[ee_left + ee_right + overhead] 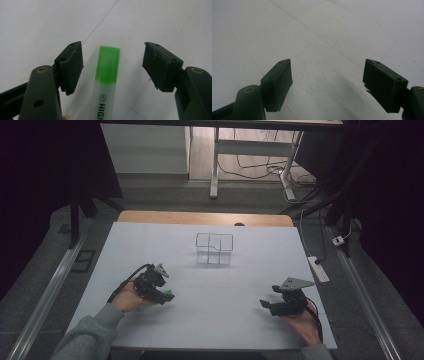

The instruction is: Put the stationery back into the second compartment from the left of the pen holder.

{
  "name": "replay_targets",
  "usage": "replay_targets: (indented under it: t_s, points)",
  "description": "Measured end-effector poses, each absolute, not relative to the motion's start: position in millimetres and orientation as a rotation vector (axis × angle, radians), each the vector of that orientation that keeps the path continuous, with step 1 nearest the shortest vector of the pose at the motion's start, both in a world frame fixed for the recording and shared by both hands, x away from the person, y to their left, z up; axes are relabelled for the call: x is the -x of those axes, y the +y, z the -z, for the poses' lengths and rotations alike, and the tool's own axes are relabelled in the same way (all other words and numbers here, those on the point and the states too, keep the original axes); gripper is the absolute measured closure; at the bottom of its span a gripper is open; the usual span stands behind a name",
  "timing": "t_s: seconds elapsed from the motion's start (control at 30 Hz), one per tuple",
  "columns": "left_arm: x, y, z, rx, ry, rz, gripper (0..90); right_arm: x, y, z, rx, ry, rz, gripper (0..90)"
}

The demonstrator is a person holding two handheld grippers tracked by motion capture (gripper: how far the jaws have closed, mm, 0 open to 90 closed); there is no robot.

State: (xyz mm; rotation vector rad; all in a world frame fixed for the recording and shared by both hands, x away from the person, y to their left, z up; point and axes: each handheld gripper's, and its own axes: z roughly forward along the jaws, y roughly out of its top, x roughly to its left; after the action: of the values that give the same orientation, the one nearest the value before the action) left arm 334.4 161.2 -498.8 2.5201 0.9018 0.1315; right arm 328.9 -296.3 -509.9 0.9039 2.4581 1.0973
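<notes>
Left gripper view: one highlighter (106, 82) lies on the white table (150, 22) between the jaws of the left gripper (112, 66). Its cap is translucent bright green with a squared end; the barrel is pale, near white, and carries black print reading "HIGH" beside a small round mark, the rest cut off by the frame edge. The jaws stand spread, one on either side of the cap, with a gap on each side and no contact with the pen.

High view: the left gripper (165, 292) sits at the near left of the table, the green of the highlighter (169, 295) showing at its tip. The right gripper (267, 306) rests at the near right, well apart from the left one.

Right gripper view: the right gripper (328, 82) has its jaws spread wide over bare table surface, holding nothing.

Count: one highlighter, two grippers, one container.

Container: a clear box (214, 248) with inner dividers stands at the far middle of the table. No contents can be made out in it.
</notes>
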Motion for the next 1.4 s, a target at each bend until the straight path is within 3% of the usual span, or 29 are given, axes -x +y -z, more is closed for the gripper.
replay_targets:
  t_s: [0.23,0.57,0.8,0.9,1.4]
  points:
    - [-336.8,156.4,506.6,-2.572,0.896,-0.142,33.3,-329.2,-296.0,510.4,-0.904,2.46,-1.091,22.8]
    - [-339.3,155.5,514.6,-2.634,0.876,-0.113,43.5,-329.3,-296.5,510.5,-0.905,2.461,-1.09,22.8]
    - [-336.1,155.5,513.4,-2.635,0.859,-0.116,62.7,-329.3,-296.3,510.5,-0.905,2.461,-1.093,22.8]
    - [-335.1,156.1,513.8,-2.624,0.854,-0.115,66.2,-329.2,-296.3,510.4,-0.904,2.46,-1.093,22.8]
    - [-333.1,167.3,500.9,-2.514,0.851,-0.159,66.6,-329.6,-297.4,510.3,-0.91,2.455,-1.101,22.8]
